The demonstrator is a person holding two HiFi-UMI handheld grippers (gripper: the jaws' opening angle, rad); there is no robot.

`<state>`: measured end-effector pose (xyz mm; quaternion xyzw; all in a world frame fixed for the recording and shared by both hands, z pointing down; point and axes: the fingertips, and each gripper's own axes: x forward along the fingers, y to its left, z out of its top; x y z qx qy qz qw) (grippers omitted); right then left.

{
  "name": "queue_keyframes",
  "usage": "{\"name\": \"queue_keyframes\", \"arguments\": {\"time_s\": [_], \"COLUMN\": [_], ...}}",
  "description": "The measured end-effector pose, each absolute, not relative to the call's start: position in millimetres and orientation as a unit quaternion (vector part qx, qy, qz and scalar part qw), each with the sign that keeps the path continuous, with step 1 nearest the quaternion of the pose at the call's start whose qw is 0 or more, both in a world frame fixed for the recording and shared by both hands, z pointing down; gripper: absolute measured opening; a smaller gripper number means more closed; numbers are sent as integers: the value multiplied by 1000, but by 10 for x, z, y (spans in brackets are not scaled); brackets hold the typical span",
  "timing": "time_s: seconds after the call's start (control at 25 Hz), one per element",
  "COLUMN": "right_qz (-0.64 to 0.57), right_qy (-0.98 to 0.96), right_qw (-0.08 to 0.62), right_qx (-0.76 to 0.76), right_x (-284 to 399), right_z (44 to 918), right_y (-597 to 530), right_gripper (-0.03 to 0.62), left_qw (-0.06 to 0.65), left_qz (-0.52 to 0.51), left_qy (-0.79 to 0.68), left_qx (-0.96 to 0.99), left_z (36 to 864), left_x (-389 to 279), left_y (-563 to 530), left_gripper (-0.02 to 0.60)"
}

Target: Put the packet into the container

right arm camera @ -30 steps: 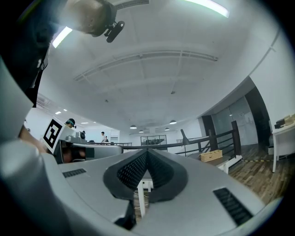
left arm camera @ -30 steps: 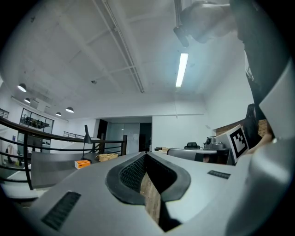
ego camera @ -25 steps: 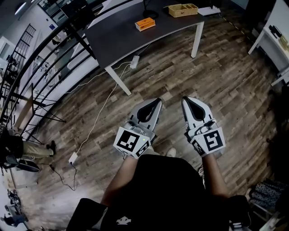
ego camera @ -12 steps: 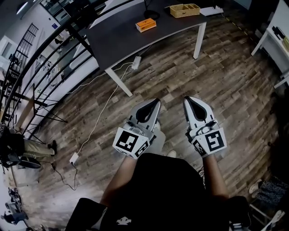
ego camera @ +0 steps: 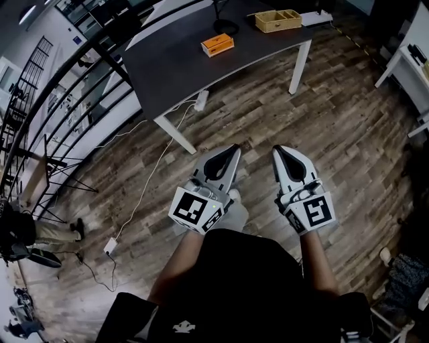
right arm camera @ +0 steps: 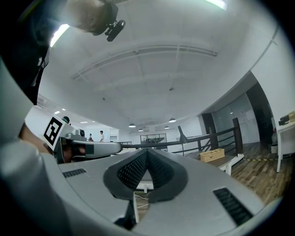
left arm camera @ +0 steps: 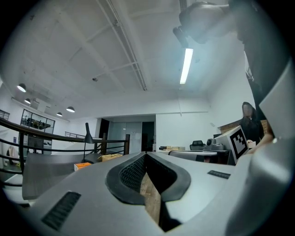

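Observation:
An orange packet (ego camera: pixel 217 45) lies on the dark table (ego camera: pixel 167 60) far ahead in the head view. A wooden container (ego camera: pixel 277 20) with compartments stands at the table's far right end. My left gripper (ego camera: pixel 234 149) and right gripper (ego camera: pixel 277 149) are held side by side over the wood floor, well short of the table. Both are shut and hold nothing. In the left gripper view the shut jaws (left arm camera: pixel 145 154) point level, with the packet (left arm camera: pixel 82 165) and container (left arm camera: pixel 112 157) small at the left. The right gripper view shows its shut jaws (right arm camera: pixel 147 150) and the container (right arm camera: pixel 212 155) at the right.
White table legs (ego camera: pixel 174 127) stand ahead of me, with a power strip (ego camera: pixel 200 100) and a cable (ego camera: pixel 144 181) on the floor. A black railing (ego camera: pixel 60 100) runs along the left. A white desk (ego camera: pixel 409 60) is at the right edge.
The table, packet and container have shifted lower and closer in the head view as I move toward them. Both grippers stay shut, side by side.

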<state>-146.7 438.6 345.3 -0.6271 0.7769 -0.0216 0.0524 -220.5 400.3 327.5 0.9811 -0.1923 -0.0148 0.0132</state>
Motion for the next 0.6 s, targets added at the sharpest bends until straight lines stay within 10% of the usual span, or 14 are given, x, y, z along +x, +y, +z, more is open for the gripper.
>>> {"name": "queue_keyframes", "arguments": {"time_s": [0.6], "right_qz": [-38], "right_qy": [772], "right_qw": [56], "right_qx": [-632], "right_x": [-1374], "right_z": [3335], "right_y": [3055], "right_gripper": [5], "left_qw": [42], "left_qz": [-8], "left_qy": [-192], "left_qx": [981], "left_z": [3297], "left_x": [-2049], "left_y": [2680], "left_gripper": [6]}}
